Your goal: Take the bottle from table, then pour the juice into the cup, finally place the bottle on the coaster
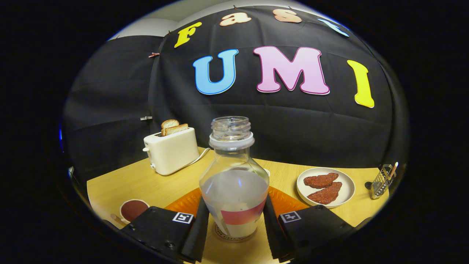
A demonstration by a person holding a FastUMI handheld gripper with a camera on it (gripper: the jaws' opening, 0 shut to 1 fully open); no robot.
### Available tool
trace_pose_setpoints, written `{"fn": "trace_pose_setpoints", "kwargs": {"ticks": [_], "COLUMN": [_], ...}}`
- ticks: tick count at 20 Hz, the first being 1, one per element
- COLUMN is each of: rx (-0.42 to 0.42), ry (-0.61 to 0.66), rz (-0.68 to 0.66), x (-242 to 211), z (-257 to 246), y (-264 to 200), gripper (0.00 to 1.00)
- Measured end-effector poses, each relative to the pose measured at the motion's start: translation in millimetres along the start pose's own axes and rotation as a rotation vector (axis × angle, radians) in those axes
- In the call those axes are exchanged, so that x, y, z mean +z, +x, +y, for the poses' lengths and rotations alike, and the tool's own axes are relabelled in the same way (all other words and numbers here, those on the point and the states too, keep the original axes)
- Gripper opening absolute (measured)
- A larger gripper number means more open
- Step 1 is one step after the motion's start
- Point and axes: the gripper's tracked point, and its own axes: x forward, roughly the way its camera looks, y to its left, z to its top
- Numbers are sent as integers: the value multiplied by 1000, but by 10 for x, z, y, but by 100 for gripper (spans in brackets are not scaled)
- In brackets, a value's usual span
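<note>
Gripper view has the gripper (234, 223) clamped on the open bottle (234, 176), held upright so nothing spills, its base over a coaster (234, 234) on the bench (146, 183), with the cup (133, 209) near left.

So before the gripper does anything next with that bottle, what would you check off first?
1. Bottle sits between the gripper's fingers: ok, one finger on each side of it.
2. Both fingers press the bottle firmly: cannot tell; they look to be at its sides.
3. Bottle upright, cap off: ok.
4. Bottle stands on the round coaster: ok as it looks; the base sits over it, though whether it rests there or is held just above, cannot tell.
5. Cup filled: cannot tell; something dark is in it.
6. Plate and toaster well apart from the bottle: ok.
</note>
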Motion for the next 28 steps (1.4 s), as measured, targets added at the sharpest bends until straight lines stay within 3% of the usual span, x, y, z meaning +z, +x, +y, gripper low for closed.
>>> {"fn": "trace_pose_setpoints", "kwargs": {"ticks": [8,14,17,19,21,28], "rx": [-21,-39,-21,-22,-17,-36], "ry": [-35,-42,-32,-46,-55,-66], "rz": [1,11,10,20,32,94], "x": [-309,-365,-347,-358,-365,-365], "z": [61,12,43,39,66,95], "y": [200,58,24,8,-42,-407], "gripper": [73,76,82,94,98,98]}}
